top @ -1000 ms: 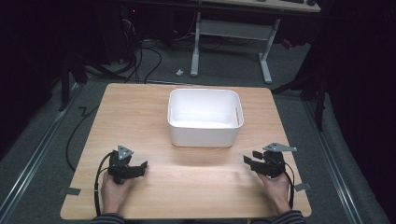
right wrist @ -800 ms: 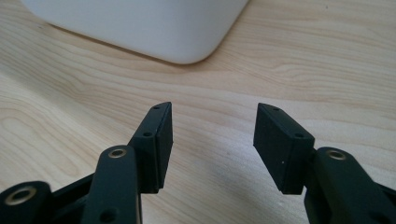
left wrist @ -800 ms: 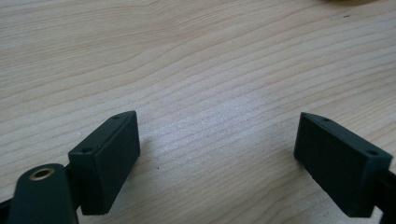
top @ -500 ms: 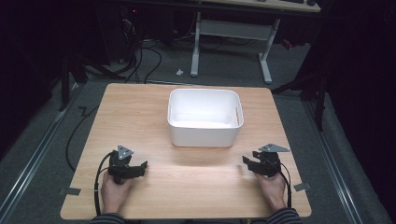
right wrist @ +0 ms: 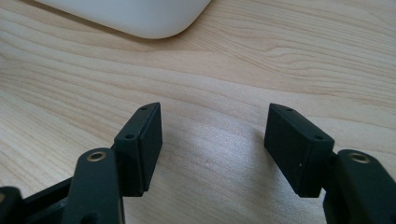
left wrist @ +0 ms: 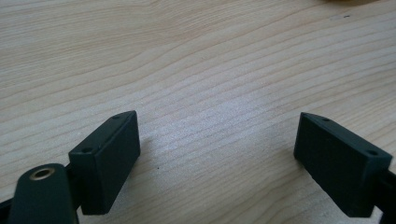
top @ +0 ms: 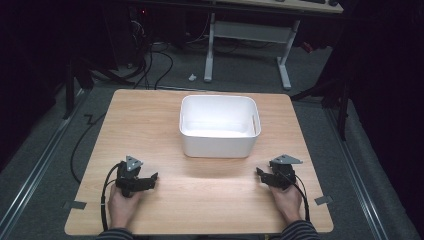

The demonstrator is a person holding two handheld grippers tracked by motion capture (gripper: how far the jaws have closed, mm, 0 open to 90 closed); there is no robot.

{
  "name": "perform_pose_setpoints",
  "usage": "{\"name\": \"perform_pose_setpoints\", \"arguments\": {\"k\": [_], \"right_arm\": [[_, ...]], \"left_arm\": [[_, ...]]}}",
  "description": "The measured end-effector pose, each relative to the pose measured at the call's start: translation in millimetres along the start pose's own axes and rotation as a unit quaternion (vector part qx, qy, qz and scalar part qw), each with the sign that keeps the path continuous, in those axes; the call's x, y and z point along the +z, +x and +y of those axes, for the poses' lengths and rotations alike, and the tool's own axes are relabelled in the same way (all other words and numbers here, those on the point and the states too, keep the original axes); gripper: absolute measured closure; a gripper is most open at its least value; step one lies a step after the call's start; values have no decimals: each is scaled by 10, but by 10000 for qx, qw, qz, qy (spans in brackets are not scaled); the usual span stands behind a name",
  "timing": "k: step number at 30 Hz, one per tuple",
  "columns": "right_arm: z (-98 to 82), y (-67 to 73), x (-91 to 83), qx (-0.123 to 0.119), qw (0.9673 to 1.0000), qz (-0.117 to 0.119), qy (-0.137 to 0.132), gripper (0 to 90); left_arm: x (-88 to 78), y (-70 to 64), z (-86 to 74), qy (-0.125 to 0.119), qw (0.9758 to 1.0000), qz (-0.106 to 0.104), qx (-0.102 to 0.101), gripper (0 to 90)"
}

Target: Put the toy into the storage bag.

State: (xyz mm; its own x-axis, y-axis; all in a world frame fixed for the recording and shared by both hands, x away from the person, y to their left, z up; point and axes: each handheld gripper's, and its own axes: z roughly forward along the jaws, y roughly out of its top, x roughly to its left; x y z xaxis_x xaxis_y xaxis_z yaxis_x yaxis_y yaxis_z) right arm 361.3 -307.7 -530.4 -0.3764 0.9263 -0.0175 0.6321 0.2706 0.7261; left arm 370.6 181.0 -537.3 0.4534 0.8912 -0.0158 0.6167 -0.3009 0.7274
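White bin (top: 218, 125) sits empty mid-tabletop (top: 150, 115), unlabelled. Left tongs (top: 145, 181) and right tongs (top: 261, 174) rest nearer than bin, jaws spread, holding nothing.

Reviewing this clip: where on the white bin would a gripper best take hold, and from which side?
Probably the white bin near rim, from above, one jaw inside and one outside the wall. It stands upright and open-topped, and looks far wider than the open jaws of either the left gripper or right gripper. The slot handle on its right end is an alternative.
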Motion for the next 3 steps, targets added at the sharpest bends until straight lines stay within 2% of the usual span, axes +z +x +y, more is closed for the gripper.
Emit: {"name": "perform_pose_setpoints", "arguments": {"k": [3], "right_arm": [[0, 1, 0, -6, 10000, 11, 8, 364]], "left_arm": [[0, 0, 0, 0, 10000, 1, 0, 147]]}}
